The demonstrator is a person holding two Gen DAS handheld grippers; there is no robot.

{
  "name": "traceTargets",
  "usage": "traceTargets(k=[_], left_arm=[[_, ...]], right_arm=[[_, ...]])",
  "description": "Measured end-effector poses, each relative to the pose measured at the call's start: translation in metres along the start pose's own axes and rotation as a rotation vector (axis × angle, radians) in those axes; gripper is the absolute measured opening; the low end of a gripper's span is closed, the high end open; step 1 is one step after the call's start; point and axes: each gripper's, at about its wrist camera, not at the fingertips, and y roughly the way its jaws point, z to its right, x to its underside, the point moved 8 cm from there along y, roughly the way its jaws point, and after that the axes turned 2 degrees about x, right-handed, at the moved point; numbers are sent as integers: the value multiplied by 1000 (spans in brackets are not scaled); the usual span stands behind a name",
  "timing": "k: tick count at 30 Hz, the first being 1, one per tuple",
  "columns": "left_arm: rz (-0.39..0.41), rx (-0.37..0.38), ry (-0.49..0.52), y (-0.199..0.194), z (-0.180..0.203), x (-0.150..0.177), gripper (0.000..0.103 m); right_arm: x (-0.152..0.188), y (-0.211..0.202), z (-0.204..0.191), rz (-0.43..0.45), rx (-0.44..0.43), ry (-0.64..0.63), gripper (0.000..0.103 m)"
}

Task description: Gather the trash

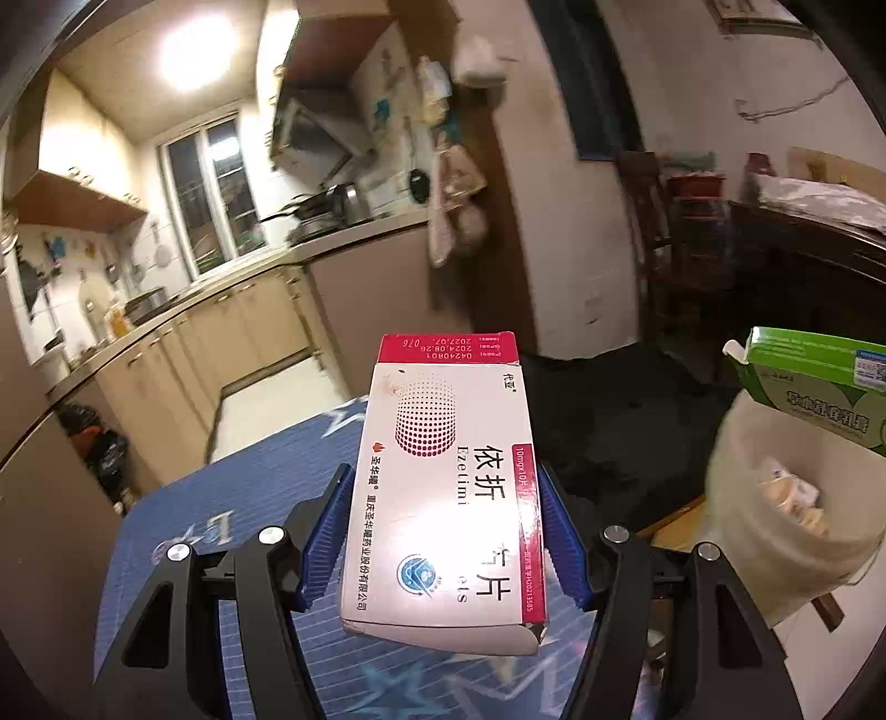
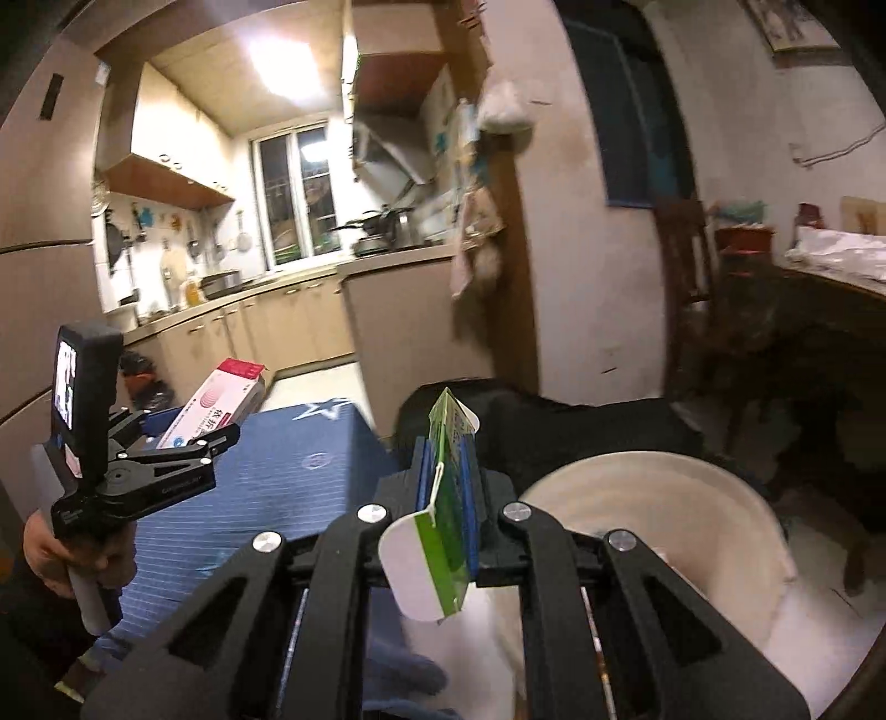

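**Both claws hold a flattened box near the bin**

In the left wrist view, the kitchen cabinets (image 1: 183,354) fill the 9 o'clock side, under a bright ceiling lamp (image 1: 194,52) at 11 o'clock. Below them lies the desk (image 1: 266,487) with a blue striped cover and pale stars. The left claw (image 1: 443,531) is at 6 o'clock and is closed on the white box (image 1: 443,498), a medicine carton with a red end flap. Its blue pads (image 1: 326,537) press both long sides of the carton, which points away from the camera and is lifted above the desk. At 3 o'clock the green box (image 1: 819,387) shows at the frame edge, just above the bin (image 1: 786,531), a pale round pail with some pale scraps inside.

In the right wrist view, a hand (image 2: 61,554) at 8 o'clock grips the handle of the left claw (image 2: 194,437), which holds the white box (image 2: 216,399) over the far left edge of the desk (image 2: 266,482). In the middle, at 6 o'clock, the right claw (image 2: 446,498) is narrow and clamps the green box (image 2: 448,476) edge-on, pressed flat, with a white flap hanging toward the camera. At 4 o'clock the rim of the bin (image 2: 637,471) lies just beside this claw, and the box is not yet over its opening. Behind it a dark chair (image 2: 681,255) stands at 2 o'clock by the wall.
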Motion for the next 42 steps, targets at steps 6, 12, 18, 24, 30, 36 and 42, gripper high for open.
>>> traceTargets(k=[6, 12, 18, 24, 30, 36, 42], left_arm=[[25, 101, 69, 2, 69, -20, 65], [32, 197, 131, 9, 136, -34, 65], [17, 357, 188, 20, 209, -36, 65], [-30, 502, 213, 51, 261, -37, 66], [-59, 567, 274, 68, 282, -30, 90], [-43, 547, 257, 74, 278, -32, 91], [-28, 518, 243, 66, 258, -32, 91]], right_arm=[[1, -17, 38, 18, 95, -4, 9], [5, -33, 77, 29, 183, 18, 9], [17, -22, 115, -7, 260, 48, 9], [33, 1, 141, -65, 304, 62, 9], [40, 21, 155, -115, 333, 50, 29], [45, 20, 158, -110, 323, 65, 36], [47, 15, 156, -110, 323, 64, 36]])
